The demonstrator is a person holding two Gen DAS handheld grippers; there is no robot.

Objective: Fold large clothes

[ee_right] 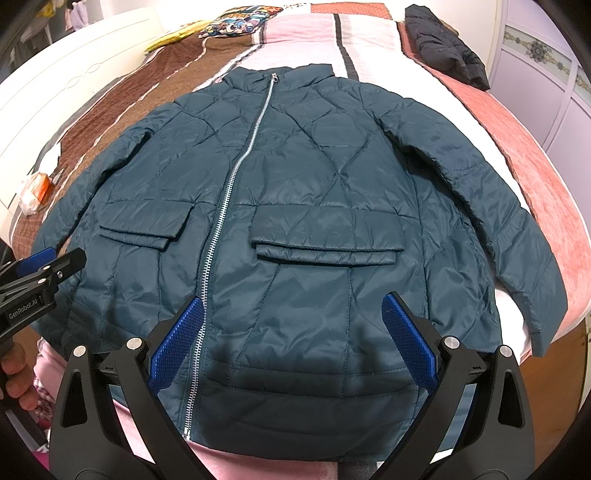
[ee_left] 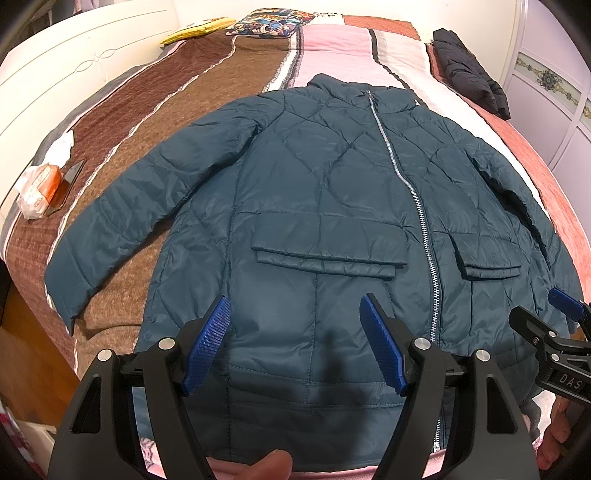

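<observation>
A teal quilted jacket lies flat and face up on the bed, zipped, collar at the far end, both sleeves spread out to the sides. It also shows in the right wrist view. My left gripper is open and empty, above the jacket's lower left front near the hem. My right gripper is open and empty, above the lower right front beside the zipper. Each gripper shows at the edge of the other's view: the right one, the left one.
The bed has a brown, pink and white striped cover. A black jacket lies at the far right edge. A patterned pillow and a yellow item lie at the far end. A plastic-wrapped orange pack lies at the left edge.
</observation>
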